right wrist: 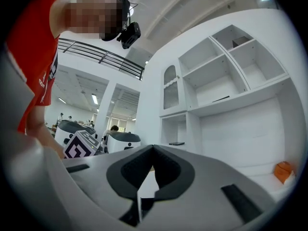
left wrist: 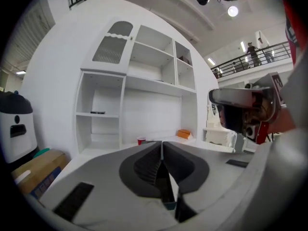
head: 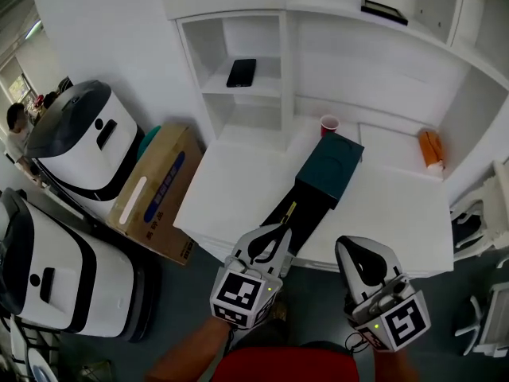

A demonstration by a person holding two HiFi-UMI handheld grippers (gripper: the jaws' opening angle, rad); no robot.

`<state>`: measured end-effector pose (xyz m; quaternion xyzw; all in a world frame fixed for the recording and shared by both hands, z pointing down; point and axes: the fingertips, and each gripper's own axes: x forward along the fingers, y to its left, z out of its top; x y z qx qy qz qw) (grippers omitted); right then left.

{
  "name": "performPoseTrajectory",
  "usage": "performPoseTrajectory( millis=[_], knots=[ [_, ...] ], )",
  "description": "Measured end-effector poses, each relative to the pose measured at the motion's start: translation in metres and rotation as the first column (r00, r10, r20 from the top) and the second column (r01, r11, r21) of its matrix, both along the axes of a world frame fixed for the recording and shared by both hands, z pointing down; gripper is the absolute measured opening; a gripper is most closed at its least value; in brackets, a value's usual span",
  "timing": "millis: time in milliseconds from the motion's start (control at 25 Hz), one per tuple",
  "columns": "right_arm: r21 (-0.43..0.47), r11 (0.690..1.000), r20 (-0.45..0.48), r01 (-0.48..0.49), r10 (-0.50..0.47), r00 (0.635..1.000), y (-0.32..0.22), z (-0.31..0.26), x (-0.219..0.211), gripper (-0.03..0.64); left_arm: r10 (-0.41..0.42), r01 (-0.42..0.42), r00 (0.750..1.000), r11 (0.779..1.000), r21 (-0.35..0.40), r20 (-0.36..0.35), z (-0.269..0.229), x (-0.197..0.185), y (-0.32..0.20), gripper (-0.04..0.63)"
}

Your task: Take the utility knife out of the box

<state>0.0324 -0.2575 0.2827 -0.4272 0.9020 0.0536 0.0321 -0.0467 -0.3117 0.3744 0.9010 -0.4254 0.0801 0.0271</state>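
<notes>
A dark teal box (head: 331,164) lies on the white table (head: 231,189), its black tray (head: 312,205) slid out toward me. In the tray lies a slim dark knife with a yellow mark (head: 290,211). My left gripper (head: 271,239) hovers over the tray's near end at the table's front edge; in the left gripper view (left wrist: 161,144) its tips meet with nothing between them. My right gripper (head: 359,255) hangs off the front edge, right of the tray; in the right gripper view (right wrist: 153,147) its jaws are also together and empty.
A red cup (head: 329,124) stands behind the box and an orange object (head: 430,149) lies at the back right. A black phone (head: 241,72) rests on a shelf. A cardboard box (head: 156,191) and white machines (head: 83,142) stand on the floor at left.
</notes>
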Motion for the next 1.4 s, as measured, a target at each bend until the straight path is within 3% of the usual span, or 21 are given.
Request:
performPoseTrajectory(
  millis=[360, 560, 720, 960, 1160, 1400],
  knots=[
    [-0.010, 1.000, -0.004, -0.024, 0.024, 1.000, -0.048, -0.003, 0.007, -0.002, 0.071, -0.050, 0.987, 0.988, -0.145, 0.146, 0.044, 0.015, -0.051, 0.095],
    [-0.022, 1.000, 0.008, 0.000, 0.000, 1.000, -0.058, 0.003, 0.017, -0.002, 0.088, -0.011, 0.957, 0.962, -0.272, 0.276, 0.079, 0.020, -0.065, 0.101],
    [-0.027, 0.999, 0.025, 0.024, -0.023, 0.999, -0.064, 0.005, 0.030, -0.002, 0.129, 0.017, 0.925, 0.925, -0.380, 0.357, 0.105, 0.024, -0.070, 0.109],
    [-0.026, 0.999, 0.048, 0.045, -0.043, 0.998, -0.068, 0.007, 0.048, -0.002, 0.175, 0.084, 0.888, 0.848, -0.524, 0.426, 0.140, 0.026, -0.076, 0.127],
    [-0.025, 0.998, 0.082, 0.062, -0.059, 0.995, -0.072, 0.007, 0.059, -0.002, 0.237, 0.114, 0.845, 0.796, -0.594, 0.479, 0.160, 0.031, -0.085, 0.172],
    [-0.017, 0.996, 0.096, 0.088, -0.086, 0.992, -0.074, 0.006, 0.064, -0.002, 0.266, 0.175, 0.810, 0.741, -0.648, 0.523, 0.183, 0.028, -0.099, 0.172]
  ],
)
